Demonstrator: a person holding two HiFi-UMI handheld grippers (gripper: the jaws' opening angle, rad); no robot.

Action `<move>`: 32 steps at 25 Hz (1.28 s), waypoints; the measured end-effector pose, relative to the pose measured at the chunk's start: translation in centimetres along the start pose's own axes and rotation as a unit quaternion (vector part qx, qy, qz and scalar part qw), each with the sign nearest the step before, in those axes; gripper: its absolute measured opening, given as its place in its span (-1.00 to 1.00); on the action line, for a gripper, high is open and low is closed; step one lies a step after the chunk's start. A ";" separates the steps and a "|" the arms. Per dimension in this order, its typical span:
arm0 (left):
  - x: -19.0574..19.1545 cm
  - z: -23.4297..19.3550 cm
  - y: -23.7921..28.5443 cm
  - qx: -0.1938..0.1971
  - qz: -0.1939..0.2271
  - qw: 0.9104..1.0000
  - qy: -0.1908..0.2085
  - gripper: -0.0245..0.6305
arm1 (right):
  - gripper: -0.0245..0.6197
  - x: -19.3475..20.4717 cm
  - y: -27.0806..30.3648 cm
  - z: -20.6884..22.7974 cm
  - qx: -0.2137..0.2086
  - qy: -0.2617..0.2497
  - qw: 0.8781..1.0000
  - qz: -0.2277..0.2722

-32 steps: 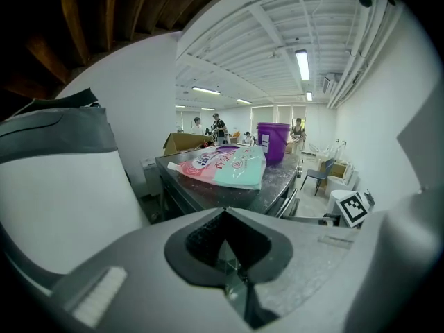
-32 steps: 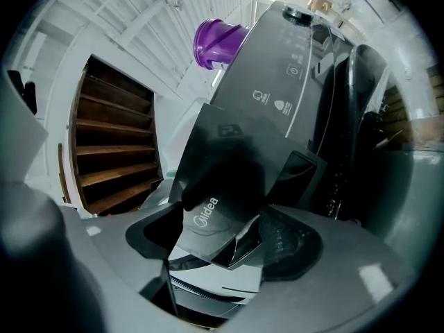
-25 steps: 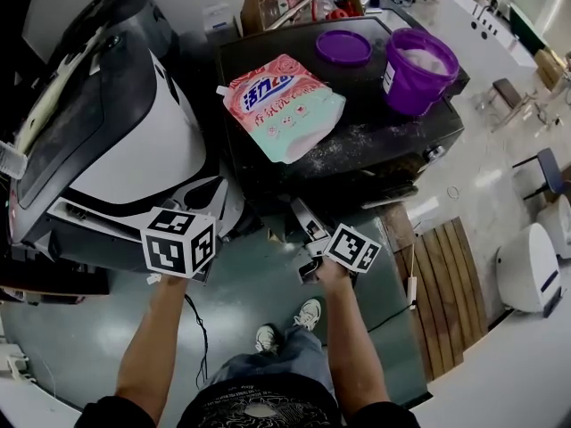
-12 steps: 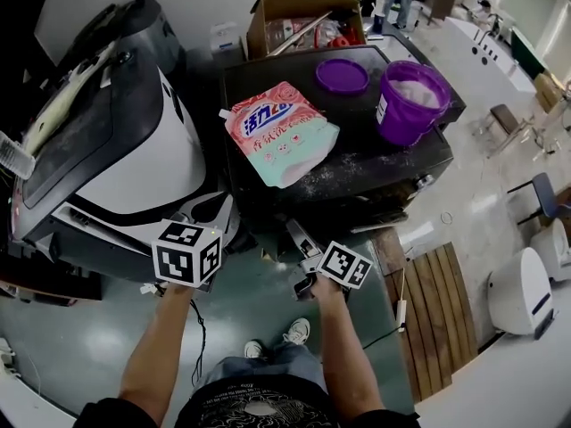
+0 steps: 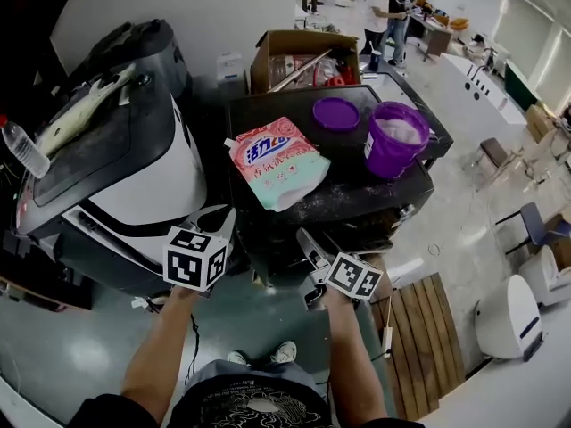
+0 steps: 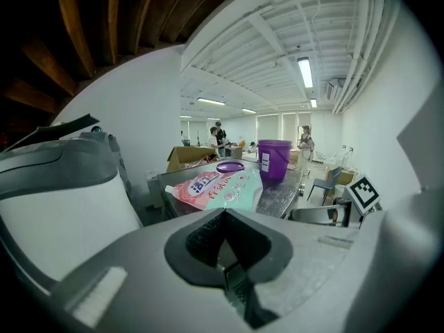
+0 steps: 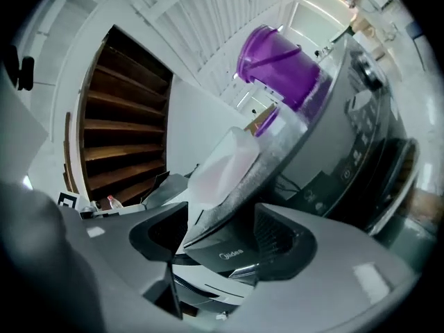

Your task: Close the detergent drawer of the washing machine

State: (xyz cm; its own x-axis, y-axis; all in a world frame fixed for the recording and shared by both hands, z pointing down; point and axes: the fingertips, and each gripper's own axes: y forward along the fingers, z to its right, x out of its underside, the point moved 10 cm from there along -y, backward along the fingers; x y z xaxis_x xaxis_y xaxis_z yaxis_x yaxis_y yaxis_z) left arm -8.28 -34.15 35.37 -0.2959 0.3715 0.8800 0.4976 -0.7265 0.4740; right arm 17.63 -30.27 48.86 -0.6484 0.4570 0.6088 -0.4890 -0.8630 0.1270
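Observation:
The black-topped washing machine (image 5: 357, 194) stands ahead with a pink detergent pouch (image 5: 277, 160), a purple bucket (image 5: 395, 136) and a purple lid (image 5: 336, 112) on it. My right gripper (image 5: 308, 243) points up at the machine's front left corner, just under the top edge. In the right gripper view its jaws (image 7: 222, 241) stand open around the dark detergent drawer front (image 7: 225, 252) with a logo; whether they touch it is unclear. My left gripper (image 5: 217, 219) hangs left of the machine, shut (image 6: 223, 245) on nothing.
A large white-and-black appliance (image 5: 134, 176) fills the left, with a plastic bottle (image 5: 25, 150) on it. A cardboard box (image 5: 299, 56) stands behind the machine. A wooden pallet (image 5: 419, 328) lies on the floor at right. People (image 5: 384, 7) stand far back.
The head view has tilted up and shows more of the room. Both grippers stay before the machine's front; the right one has shifted slightly right.

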 end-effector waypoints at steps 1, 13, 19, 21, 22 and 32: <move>-0.3 0.1 -0.1 0.001 0.003 1.000 0.002 -0.92 | 0.02 -0.8 -0.2 -0.4 0.001 -0.013 1.000 0.001; -3.5 -0.1 -0.1 0.019 0.042 0.999 0.007 -0.92 | -0.14 -8.4 -2.3 -6.3 0.054 -0.191 0.980 0.003; -4.7 -1.0 0.4 0.047 0.060 0.997 0.018 -0.92 | -0.24 -10.1 -3.1 -8.7 0.111 -0.259 0.959 0.024; -5.1 -1.5 0.5 0.056 0.063 0.996 0.024 -0.93 | -0.29 -10.4 -3.2 -9.7 0.122 -0.273 0.953 0.038; -5.3 -1.8 0.5 0.061 0.065 0.996 0.027 -0.92 | -0.31 -10.5 -3.2 -10.2 0.128 -0.281 0.950 0.045; -6.8 -4.0 0.5 0.099 0.094 0.990 0.032 -0.93 | -0.53 -10.8 -3.7 -14.7 0.186 -0.360 0.912 0.060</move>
State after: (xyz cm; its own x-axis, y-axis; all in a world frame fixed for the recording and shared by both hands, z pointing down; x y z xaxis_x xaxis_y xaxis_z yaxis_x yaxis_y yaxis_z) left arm -9.26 -39.37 29.51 -0.2303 0.1982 0.9527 0.6978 -0.6488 0.3037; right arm 17.82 -28.83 30.29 -0.0672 0.2089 0.9756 -0.1215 -0.9723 0.1998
